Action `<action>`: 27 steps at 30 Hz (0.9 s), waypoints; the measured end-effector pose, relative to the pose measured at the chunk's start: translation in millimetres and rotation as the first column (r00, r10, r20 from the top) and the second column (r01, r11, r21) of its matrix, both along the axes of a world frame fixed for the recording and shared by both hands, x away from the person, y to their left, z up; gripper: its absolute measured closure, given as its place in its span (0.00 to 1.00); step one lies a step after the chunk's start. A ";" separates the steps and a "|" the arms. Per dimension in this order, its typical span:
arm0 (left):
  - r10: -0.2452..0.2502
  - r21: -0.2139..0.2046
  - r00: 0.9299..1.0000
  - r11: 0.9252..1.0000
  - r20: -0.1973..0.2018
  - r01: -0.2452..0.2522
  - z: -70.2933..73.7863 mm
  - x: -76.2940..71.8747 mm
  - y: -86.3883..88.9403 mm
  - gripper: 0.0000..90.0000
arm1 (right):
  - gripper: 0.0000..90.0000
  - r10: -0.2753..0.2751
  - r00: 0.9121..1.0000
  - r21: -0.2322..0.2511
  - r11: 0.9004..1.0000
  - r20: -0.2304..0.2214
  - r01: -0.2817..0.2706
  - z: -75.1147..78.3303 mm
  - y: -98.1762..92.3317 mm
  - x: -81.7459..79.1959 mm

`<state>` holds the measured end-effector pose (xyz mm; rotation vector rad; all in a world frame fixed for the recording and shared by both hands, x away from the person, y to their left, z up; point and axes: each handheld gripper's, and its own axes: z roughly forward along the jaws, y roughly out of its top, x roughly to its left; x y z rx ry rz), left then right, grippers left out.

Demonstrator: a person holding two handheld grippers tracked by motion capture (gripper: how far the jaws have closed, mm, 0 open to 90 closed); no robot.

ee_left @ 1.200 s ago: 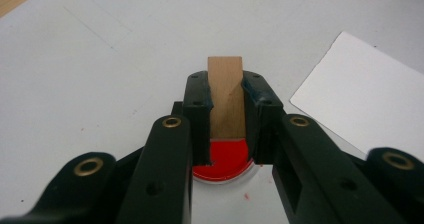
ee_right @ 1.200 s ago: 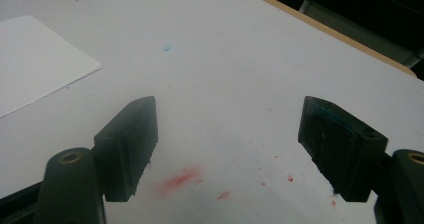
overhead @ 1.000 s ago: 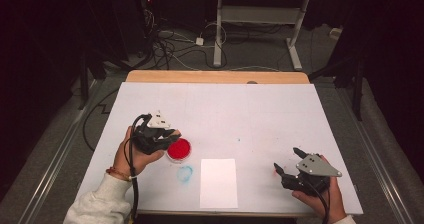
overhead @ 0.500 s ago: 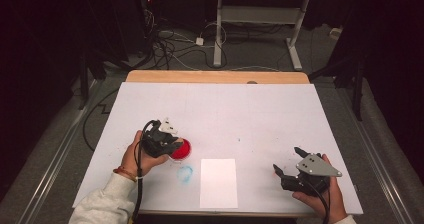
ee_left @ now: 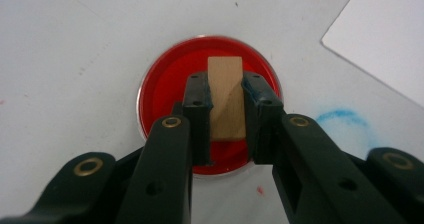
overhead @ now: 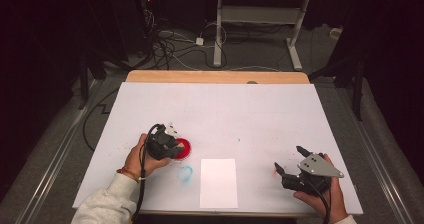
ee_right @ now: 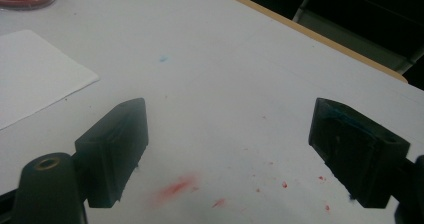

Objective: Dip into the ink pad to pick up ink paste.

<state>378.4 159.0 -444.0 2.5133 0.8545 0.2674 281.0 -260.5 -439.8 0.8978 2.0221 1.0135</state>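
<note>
My left gripper [overhead: 169, 143] is shut on a small wooden block [ee_left: 225, 86], with the pads pressing on its two sides. The block points down into a round red ink pad [ee_left: 167, 89] in a metal-rimmed dish [overhead: 184, 148]. I cannot tell whether the block's end touches the red surface. A white sheet of paper [overhead: 218, 182] lies to the right of the pad, near the front edge. My right gripper [overhead: 287, 157] rests low at the front right with its jaws wide open [ee_right: 265, 134] and nothing between them.
A blue ink smudge [overhead: 184, 173] marks the white table cover between pad and paper. Red ink specks [ee_right: 175, 188] lie under the right gripper. The table's wooden far edge [overhead: 215, 77] and cables on the floor [overhead: 170, 49] lie beyond.
My left hand has come down and slightly right, bringing the block over and into the red pad. The right gripper has stayed where it was.
</note>
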 end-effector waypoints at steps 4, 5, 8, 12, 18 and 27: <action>0.004 -0.005 1.000 1.000 -0.024 -0.005 -0.1 2.6 1.1 0.82 | 0.19 0.005 1.000 -0.012 1.000 -0.002 -0.005 -0.6 1.5 0.0; 0.008 -0.004 1.000 1.000 -0.029 -0.008 -0.2 3.0 0.9 0.82 | 0.19 0.003 1.000 -0.011 1.000 -0.001 -0.003 -0.4 1.6 0.2; 0.011 0.004 0.999 1.000 -0.037 -0.011 0.1 3.9 -0.2 0.82 | 0.19 0.003 1.000 -0.006 1.000 -0.002 -0.003 -0.3 1.5 1.5; 0.012 0.001 0.998 1.000 -0.053 -0.012 0.2 6.0 0.1 0.82 | 0.19 0.006 1.000 -0.010 1.000 -0.006 -0.006 -1.0 2.9 4.6; 0.012 0.008 0.998 1.000 -0.055 -0.012 0.4 6.3 -0.5 0.82 | 0.19 0.018 1.000 -0.022 1.000 -0.009 -0.018 -2.1 7.0 5.0; 0.012 0.030 0.998 0.999 -0.058 -0.011 2.0 8.1 -4.4 0.82 | 0.19 0.013 1.000 -0.018 1.000 -0.011 -0.014 -2.1 5.5 4.7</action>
